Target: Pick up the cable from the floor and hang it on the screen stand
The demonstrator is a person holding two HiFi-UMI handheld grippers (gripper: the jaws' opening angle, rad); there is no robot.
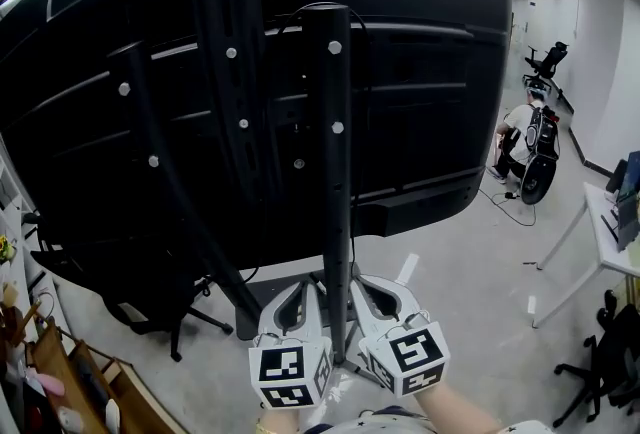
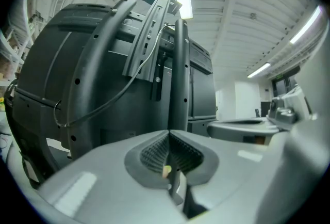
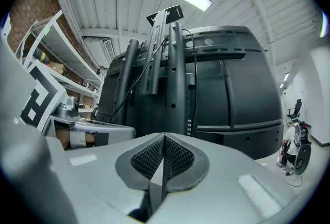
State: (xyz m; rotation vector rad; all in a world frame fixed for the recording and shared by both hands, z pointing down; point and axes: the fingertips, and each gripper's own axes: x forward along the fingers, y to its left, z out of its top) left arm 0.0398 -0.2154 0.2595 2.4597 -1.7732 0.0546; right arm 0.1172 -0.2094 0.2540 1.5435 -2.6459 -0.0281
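Observation:
The back of a big black screen (image 1: 420,72) fills the head view, mounted on a black stand with an upright pole (image 1: 337,182). A thin black cable (image 2: 111,98) hangs from the top of the mount and sags down to the left across the screen's back; in the right gripper view the cable (image 3: 145,74) runs beside the slanted bars. My left gripper (image 1: 305,286) and right gripper (image 1: 362,282) sit low, side by side, on either side of the pole's foot. In their own views the left gripper (image 2: 169,133) and right gripper (image 3: 164,137) have jaws together, with nothing held.
A person (image 1: 518,144) crouches on the floor at the far right beside a black wheeled device (image 1: 541,167). A white table (image 1: 598,247) and a black office chair (image 1: 605,362) stand at the right. Wooden shelving (image 1: 70,367) lines the lower left. The stand's grey base (image 1: 262,310) lies under the grippers.

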